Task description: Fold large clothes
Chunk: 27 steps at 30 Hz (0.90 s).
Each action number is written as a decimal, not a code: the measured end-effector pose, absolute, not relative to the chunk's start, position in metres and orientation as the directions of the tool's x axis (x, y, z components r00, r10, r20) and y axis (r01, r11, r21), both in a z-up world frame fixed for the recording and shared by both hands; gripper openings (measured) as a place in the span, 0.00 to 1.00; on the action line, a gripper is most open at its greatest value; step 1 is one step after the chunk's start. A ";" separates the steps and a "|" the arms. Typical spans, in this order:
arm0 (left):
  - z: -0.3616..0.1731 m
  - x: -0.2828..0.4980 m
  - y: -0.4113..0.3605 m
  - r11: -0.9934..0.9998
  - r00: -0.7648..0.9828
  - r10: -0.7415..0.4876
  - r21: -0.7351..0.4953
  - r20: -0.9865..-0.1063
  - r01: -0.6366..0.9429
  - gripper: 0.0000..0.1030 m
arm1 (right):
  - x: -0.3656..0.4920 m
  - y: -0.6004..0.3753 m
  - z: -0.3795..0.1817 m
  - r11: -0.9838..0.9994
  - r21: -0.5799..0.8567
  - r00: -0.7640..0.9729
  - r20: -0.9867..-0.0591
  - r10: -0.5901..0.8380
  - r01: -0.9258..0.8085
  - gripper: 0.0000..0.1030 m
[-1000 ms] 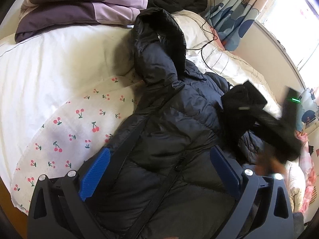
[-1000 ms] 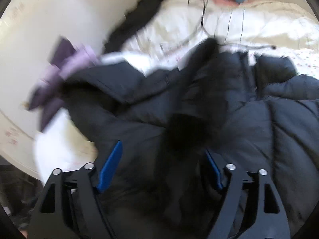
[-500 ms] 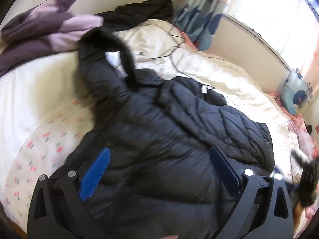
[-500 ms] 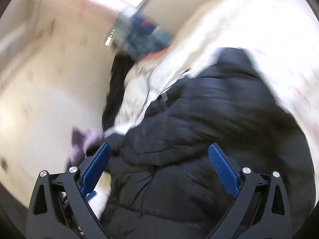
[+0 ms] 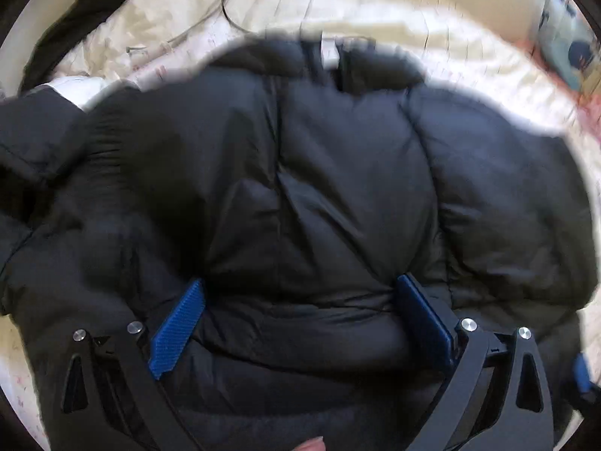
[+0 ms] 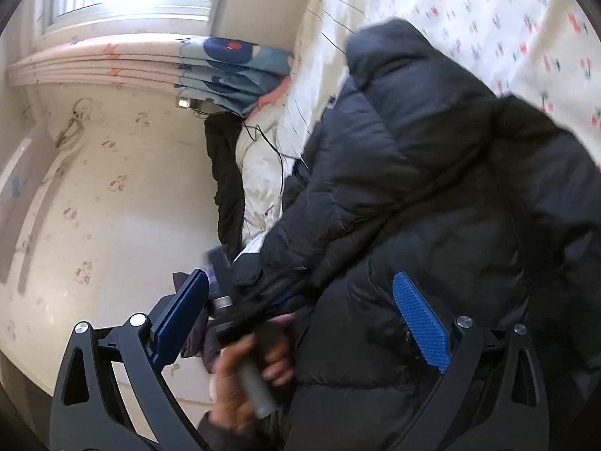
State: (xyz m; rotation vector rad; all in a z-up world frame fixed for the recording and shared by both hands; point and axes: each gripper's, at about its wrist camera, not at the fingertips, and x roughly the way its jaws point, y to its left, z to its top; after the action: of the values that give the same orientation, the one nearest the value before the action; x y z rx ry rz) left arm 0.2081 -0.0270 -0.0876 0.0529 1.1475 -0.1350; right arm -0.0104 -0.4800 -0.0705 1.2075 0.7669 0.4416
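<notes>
A large black puffer jacket [image 5: 319, 188] lies bunched on the bed and fills most of the left wrist view. My left gripper [image 5: 300, 315] is open, its blue pads pressed against a fold of the jacket's lower part. In the right wrist view the jacket [image 6: 432, 188] lies across the cherry-print sheet [image 6: 526, 18]. My right gripper [image 6: 300, 300] is open, close over the jacket's edge. The person's hand on the other gripper's handle [image 6: 251, 368] shows between its fingers.
A cream quilt [image 5: 338, 11] with a dark cable lies beyond the jacket. Another black garment [image 6: 225, 173] hangs at the bed's edge by the wall. A blue patterned curtain [image 6: 233, 64] and a window are behind.
My left gripper has dropped low onto the jacket, which now fills its view. My right gripper has swung round toward the wall and the jacket's edge. Both stay open.
</notes>
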 end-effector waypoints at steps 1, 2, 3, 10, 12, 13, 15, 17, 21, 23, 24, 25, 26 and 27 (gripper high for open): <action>-0.083 0.206 -0.027 0.989 0.409 -0.081 -0.023 -0.909 0.146 0.93 | -0.011 -0.480 -0.074 0.301 0.949 0.672 -0.286 0.683 0.099 0.92; -0.069 0.204 -0.025 0.986 0.427 -0.084 -0.012 -0.900 0.169 0.93 | -0.010 -0.480 -0.078 0.286 0.952 0.670 -0.281 0.687 0.105 0.92; -0.053 0.201 -0.024 0.981 0.471 -0.067 0.029 -0.880 0.193 0.93 | -0.010 -0.479 -0.081 0.270 0.957 0.668 -0.272 0.693 0.110 0.92; 0.018 0.253 0.047 0.868 0.578 0.273 0.456 -0.769 0.197 0.93 | -0.005 -0.461 -0.090 0.256 0.959 0.619 -0.273 0.737 0.117 0.92; 0.010 0.268 0.063 0.833 0.546 0.347 0.518 -0.763 0.194 0.93 | -0.004 -0.457 -0.090 0.261 0.959 0.611 -0.275 0.743 0.115 0.92; 0.002 0.277 0.068 0.813 0.524 0.378 0.545 -0.763 0.207 0.93 | -0.003 -0.455 -0.090 0.260 0.959 0.606 -0.274 0.747 0.114 0.92; -0.011 0.283 0.066 0.773 0.507 0.415 0.587 -0.756 0.242 0.93 | -0.004 -0.453 -0.092 0.262 0.958 0.601 -0.277 0.749 0.115 0.92; -0.028 0.292 0.063 0.676 0.524 0.527 0.704 -0.669 0.219 0.93 | -0.005 -0.454 -0.094 0.258 0.958 0.604 -0.278 0.747 0.122 0.92; -0.042 0.305 0.087 0.715 0.463 0.577 0.690 -0.673 0.112 0.91 | -0.006 -0.455 -0.098 0.248 0.961 0.602 -0.273 0.751 0.127 0.92; -0.056 0.306 0.093 0.712 0.454 0.583 0.693 -0.673 0.112 0.66 | -0.007 -0.454 -0.097 0.256 0.959 0.600 -0.279 0.750 0.125 0.92; -0.058 0.305 0.094 0.731 0.454 0.564 0.673 -0.689 0.114 0.52 | -0.007 -0.454 -0.095 0.270 0.955 0.600 -0.288 0.746 0.122 0.92; -0.055 0.304 0.101 0.796 0.449 0.499 0.597 -0.741 0.100 0.17 | -0.007 -0.454 -0.092 0.296 0.948 0.602 -0.305 0.738 0.117 0.92; -0.049 0.303 0.107 0.838 0.452 0.461 0.542 -0.764 0.061 0.09 | -0.008 -0.454 -0.089 0.317 0.942 0.606 -0.317 0.730 0.111 0.92; -0.041 0.300 0.110 0.862 0.474 0.429 0.506 -0.768 0.040 0.07 | -0.008 -0.454 -0.084 0.343 0.934 0.610 -0.331 0.720 0.102 0.92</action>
State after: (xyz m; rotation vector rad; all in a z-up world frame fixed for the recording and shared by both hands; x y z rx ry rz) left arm 0.3000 0.1100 -0.0407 0.4997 1.0600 0.2506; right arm -0.0083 -0.4536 -0.0843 1.1740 0.8527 0.4722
